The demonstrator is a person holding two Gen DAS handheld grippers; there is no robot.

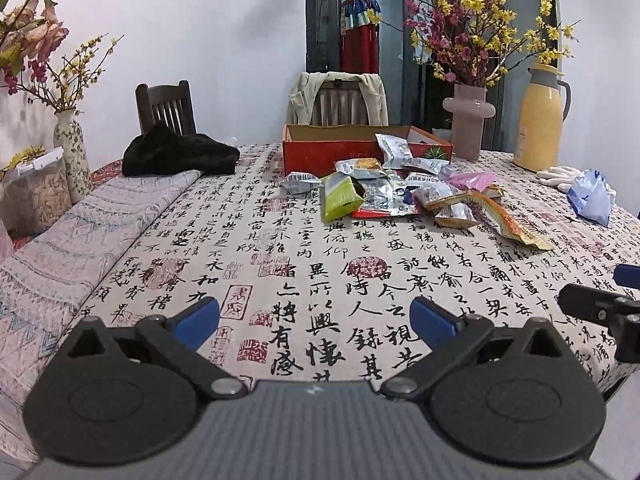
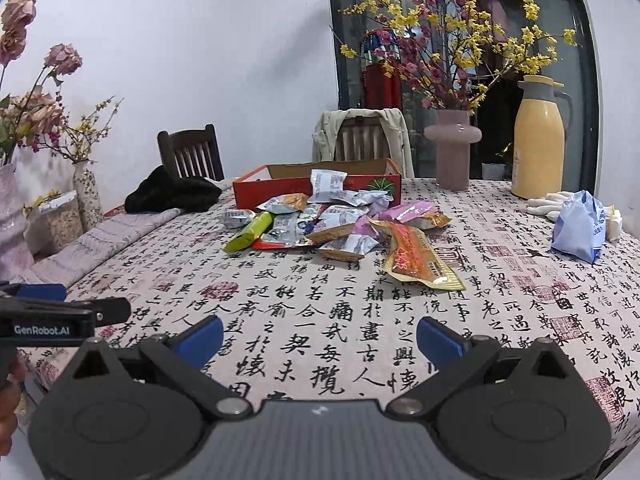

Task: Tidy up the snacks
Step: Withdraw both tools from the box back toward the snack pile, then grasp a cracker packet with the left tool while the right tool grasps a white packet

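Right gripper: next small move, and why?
Probably reach forward to the orange packet, the nearest of the snack pile. The right gripper is open and empty, over bare tablecloth, short of the pile; the red box stands open behind it. The left gripper is open too.

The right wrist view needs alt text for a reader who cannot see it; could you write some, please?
The open right gripper hovers above a calligraphy-print tablecloth, facing a heap of snack packets before an open red box. A yellow thermos stands far right.
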